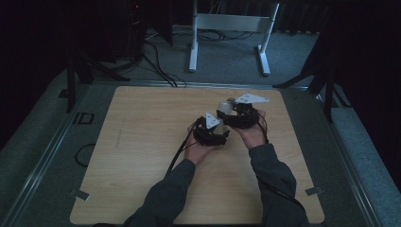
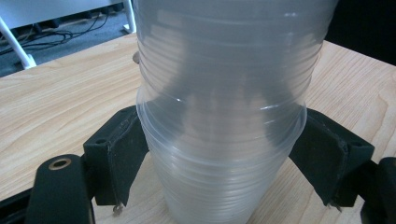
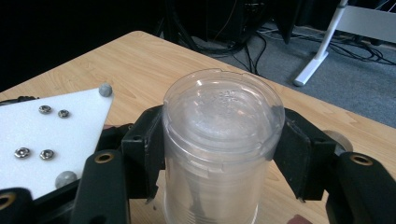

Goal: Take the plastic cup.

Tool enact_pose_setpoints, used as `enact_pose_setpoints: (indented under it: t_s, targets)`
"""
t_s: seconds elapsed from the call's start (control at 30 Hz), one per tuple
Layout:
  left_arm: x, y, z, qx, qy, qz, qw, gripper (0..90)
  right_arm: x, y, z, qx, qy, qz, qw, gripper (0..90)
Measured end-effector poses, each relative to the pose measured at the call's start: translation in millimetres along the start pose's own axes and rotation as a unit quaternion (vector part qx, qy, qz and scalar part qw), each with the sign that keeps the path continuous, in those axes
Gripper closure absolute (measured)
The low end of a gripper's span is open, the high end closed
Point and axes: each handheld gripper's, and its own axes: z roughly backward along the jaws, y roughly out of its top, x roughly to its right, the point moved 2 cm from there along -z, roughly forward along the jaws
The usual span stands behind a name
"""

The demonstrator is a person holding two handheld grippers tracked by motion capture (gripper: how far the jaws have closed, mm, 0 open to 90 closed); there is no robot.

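Holding a stack of clear plastic cups (image 1: 226, 108) between them, the two grippers sit close together over the right-hand middle of the wooden table (image 1: 142, 142). In the high view the left gripper (image 1: 213, 131) is just nearer the person than the right gripper (image 1: 239, 113), and the pale stack lies between the two, at the far side of the left one and against the near-left edge of the right one.

In the left gripper view the stack of nested cups (image 2: 224, 116) rises straight ahead of the camera, ribbed and translucent. A rim runs across at the height of the black jaws, which flank the cups on either side; the pads seem to lie against the plastic, though whether they press on it cannot be told from this view.

In the right gripper view the closed bottom of the outermost cup (image 3: 223, 112) points away from the camera, and the right gripper's jaws are clamped on its wall from both sides, touching it just below the end. To the left of these jaws, very near, is the white three-cornered plate (image 3: 51, 135) of the left gripper, with small screws in it. Beyond the table edge lie grey carpet, dark cables and a white stand leg (image 3: 322, 51).
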Motion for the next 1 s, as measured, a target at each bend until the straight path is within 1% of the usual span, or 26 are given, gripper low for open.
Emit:
enact_pose_setpoints:
  t_s: [0.13,0.27,0.53,0.67,1.0]
  targets:
    - [-0.3,-0.6,-0.2,-0.003,0.000,-0.004,1.0000,21.1,-0.2,2.4,1.7,0.004,0.001,0.001,1.0000,38.5]
    - [-0.1,-1.0,-0.5,-0.006,-0.006,0.000,1.0000,20.9,-0.2,4.8,3.3,0.006,0.001,0.001,1.0000,38.5]
    - [-0.8,-1.6,-0.5,-0.009,-0.011,0.006,0.9999,20.8,-2.0,8.9,6.0,0.014,0.002,0.000,0.9999,38.5]
    - [-1.2,-1.8,0.1,-0.010,-0.011,0.006,0.9999,20.7,-0.8,10.2,6.8,0.015,0.006,-0.002,0.9999,38.5]
    - [-1.0,-2.1,0.7,-0.010,-0.010,0.007,0.9999,20.7,-1.5,15.6,10.0,0.020,0.004,0.000,0.9998,39.0]
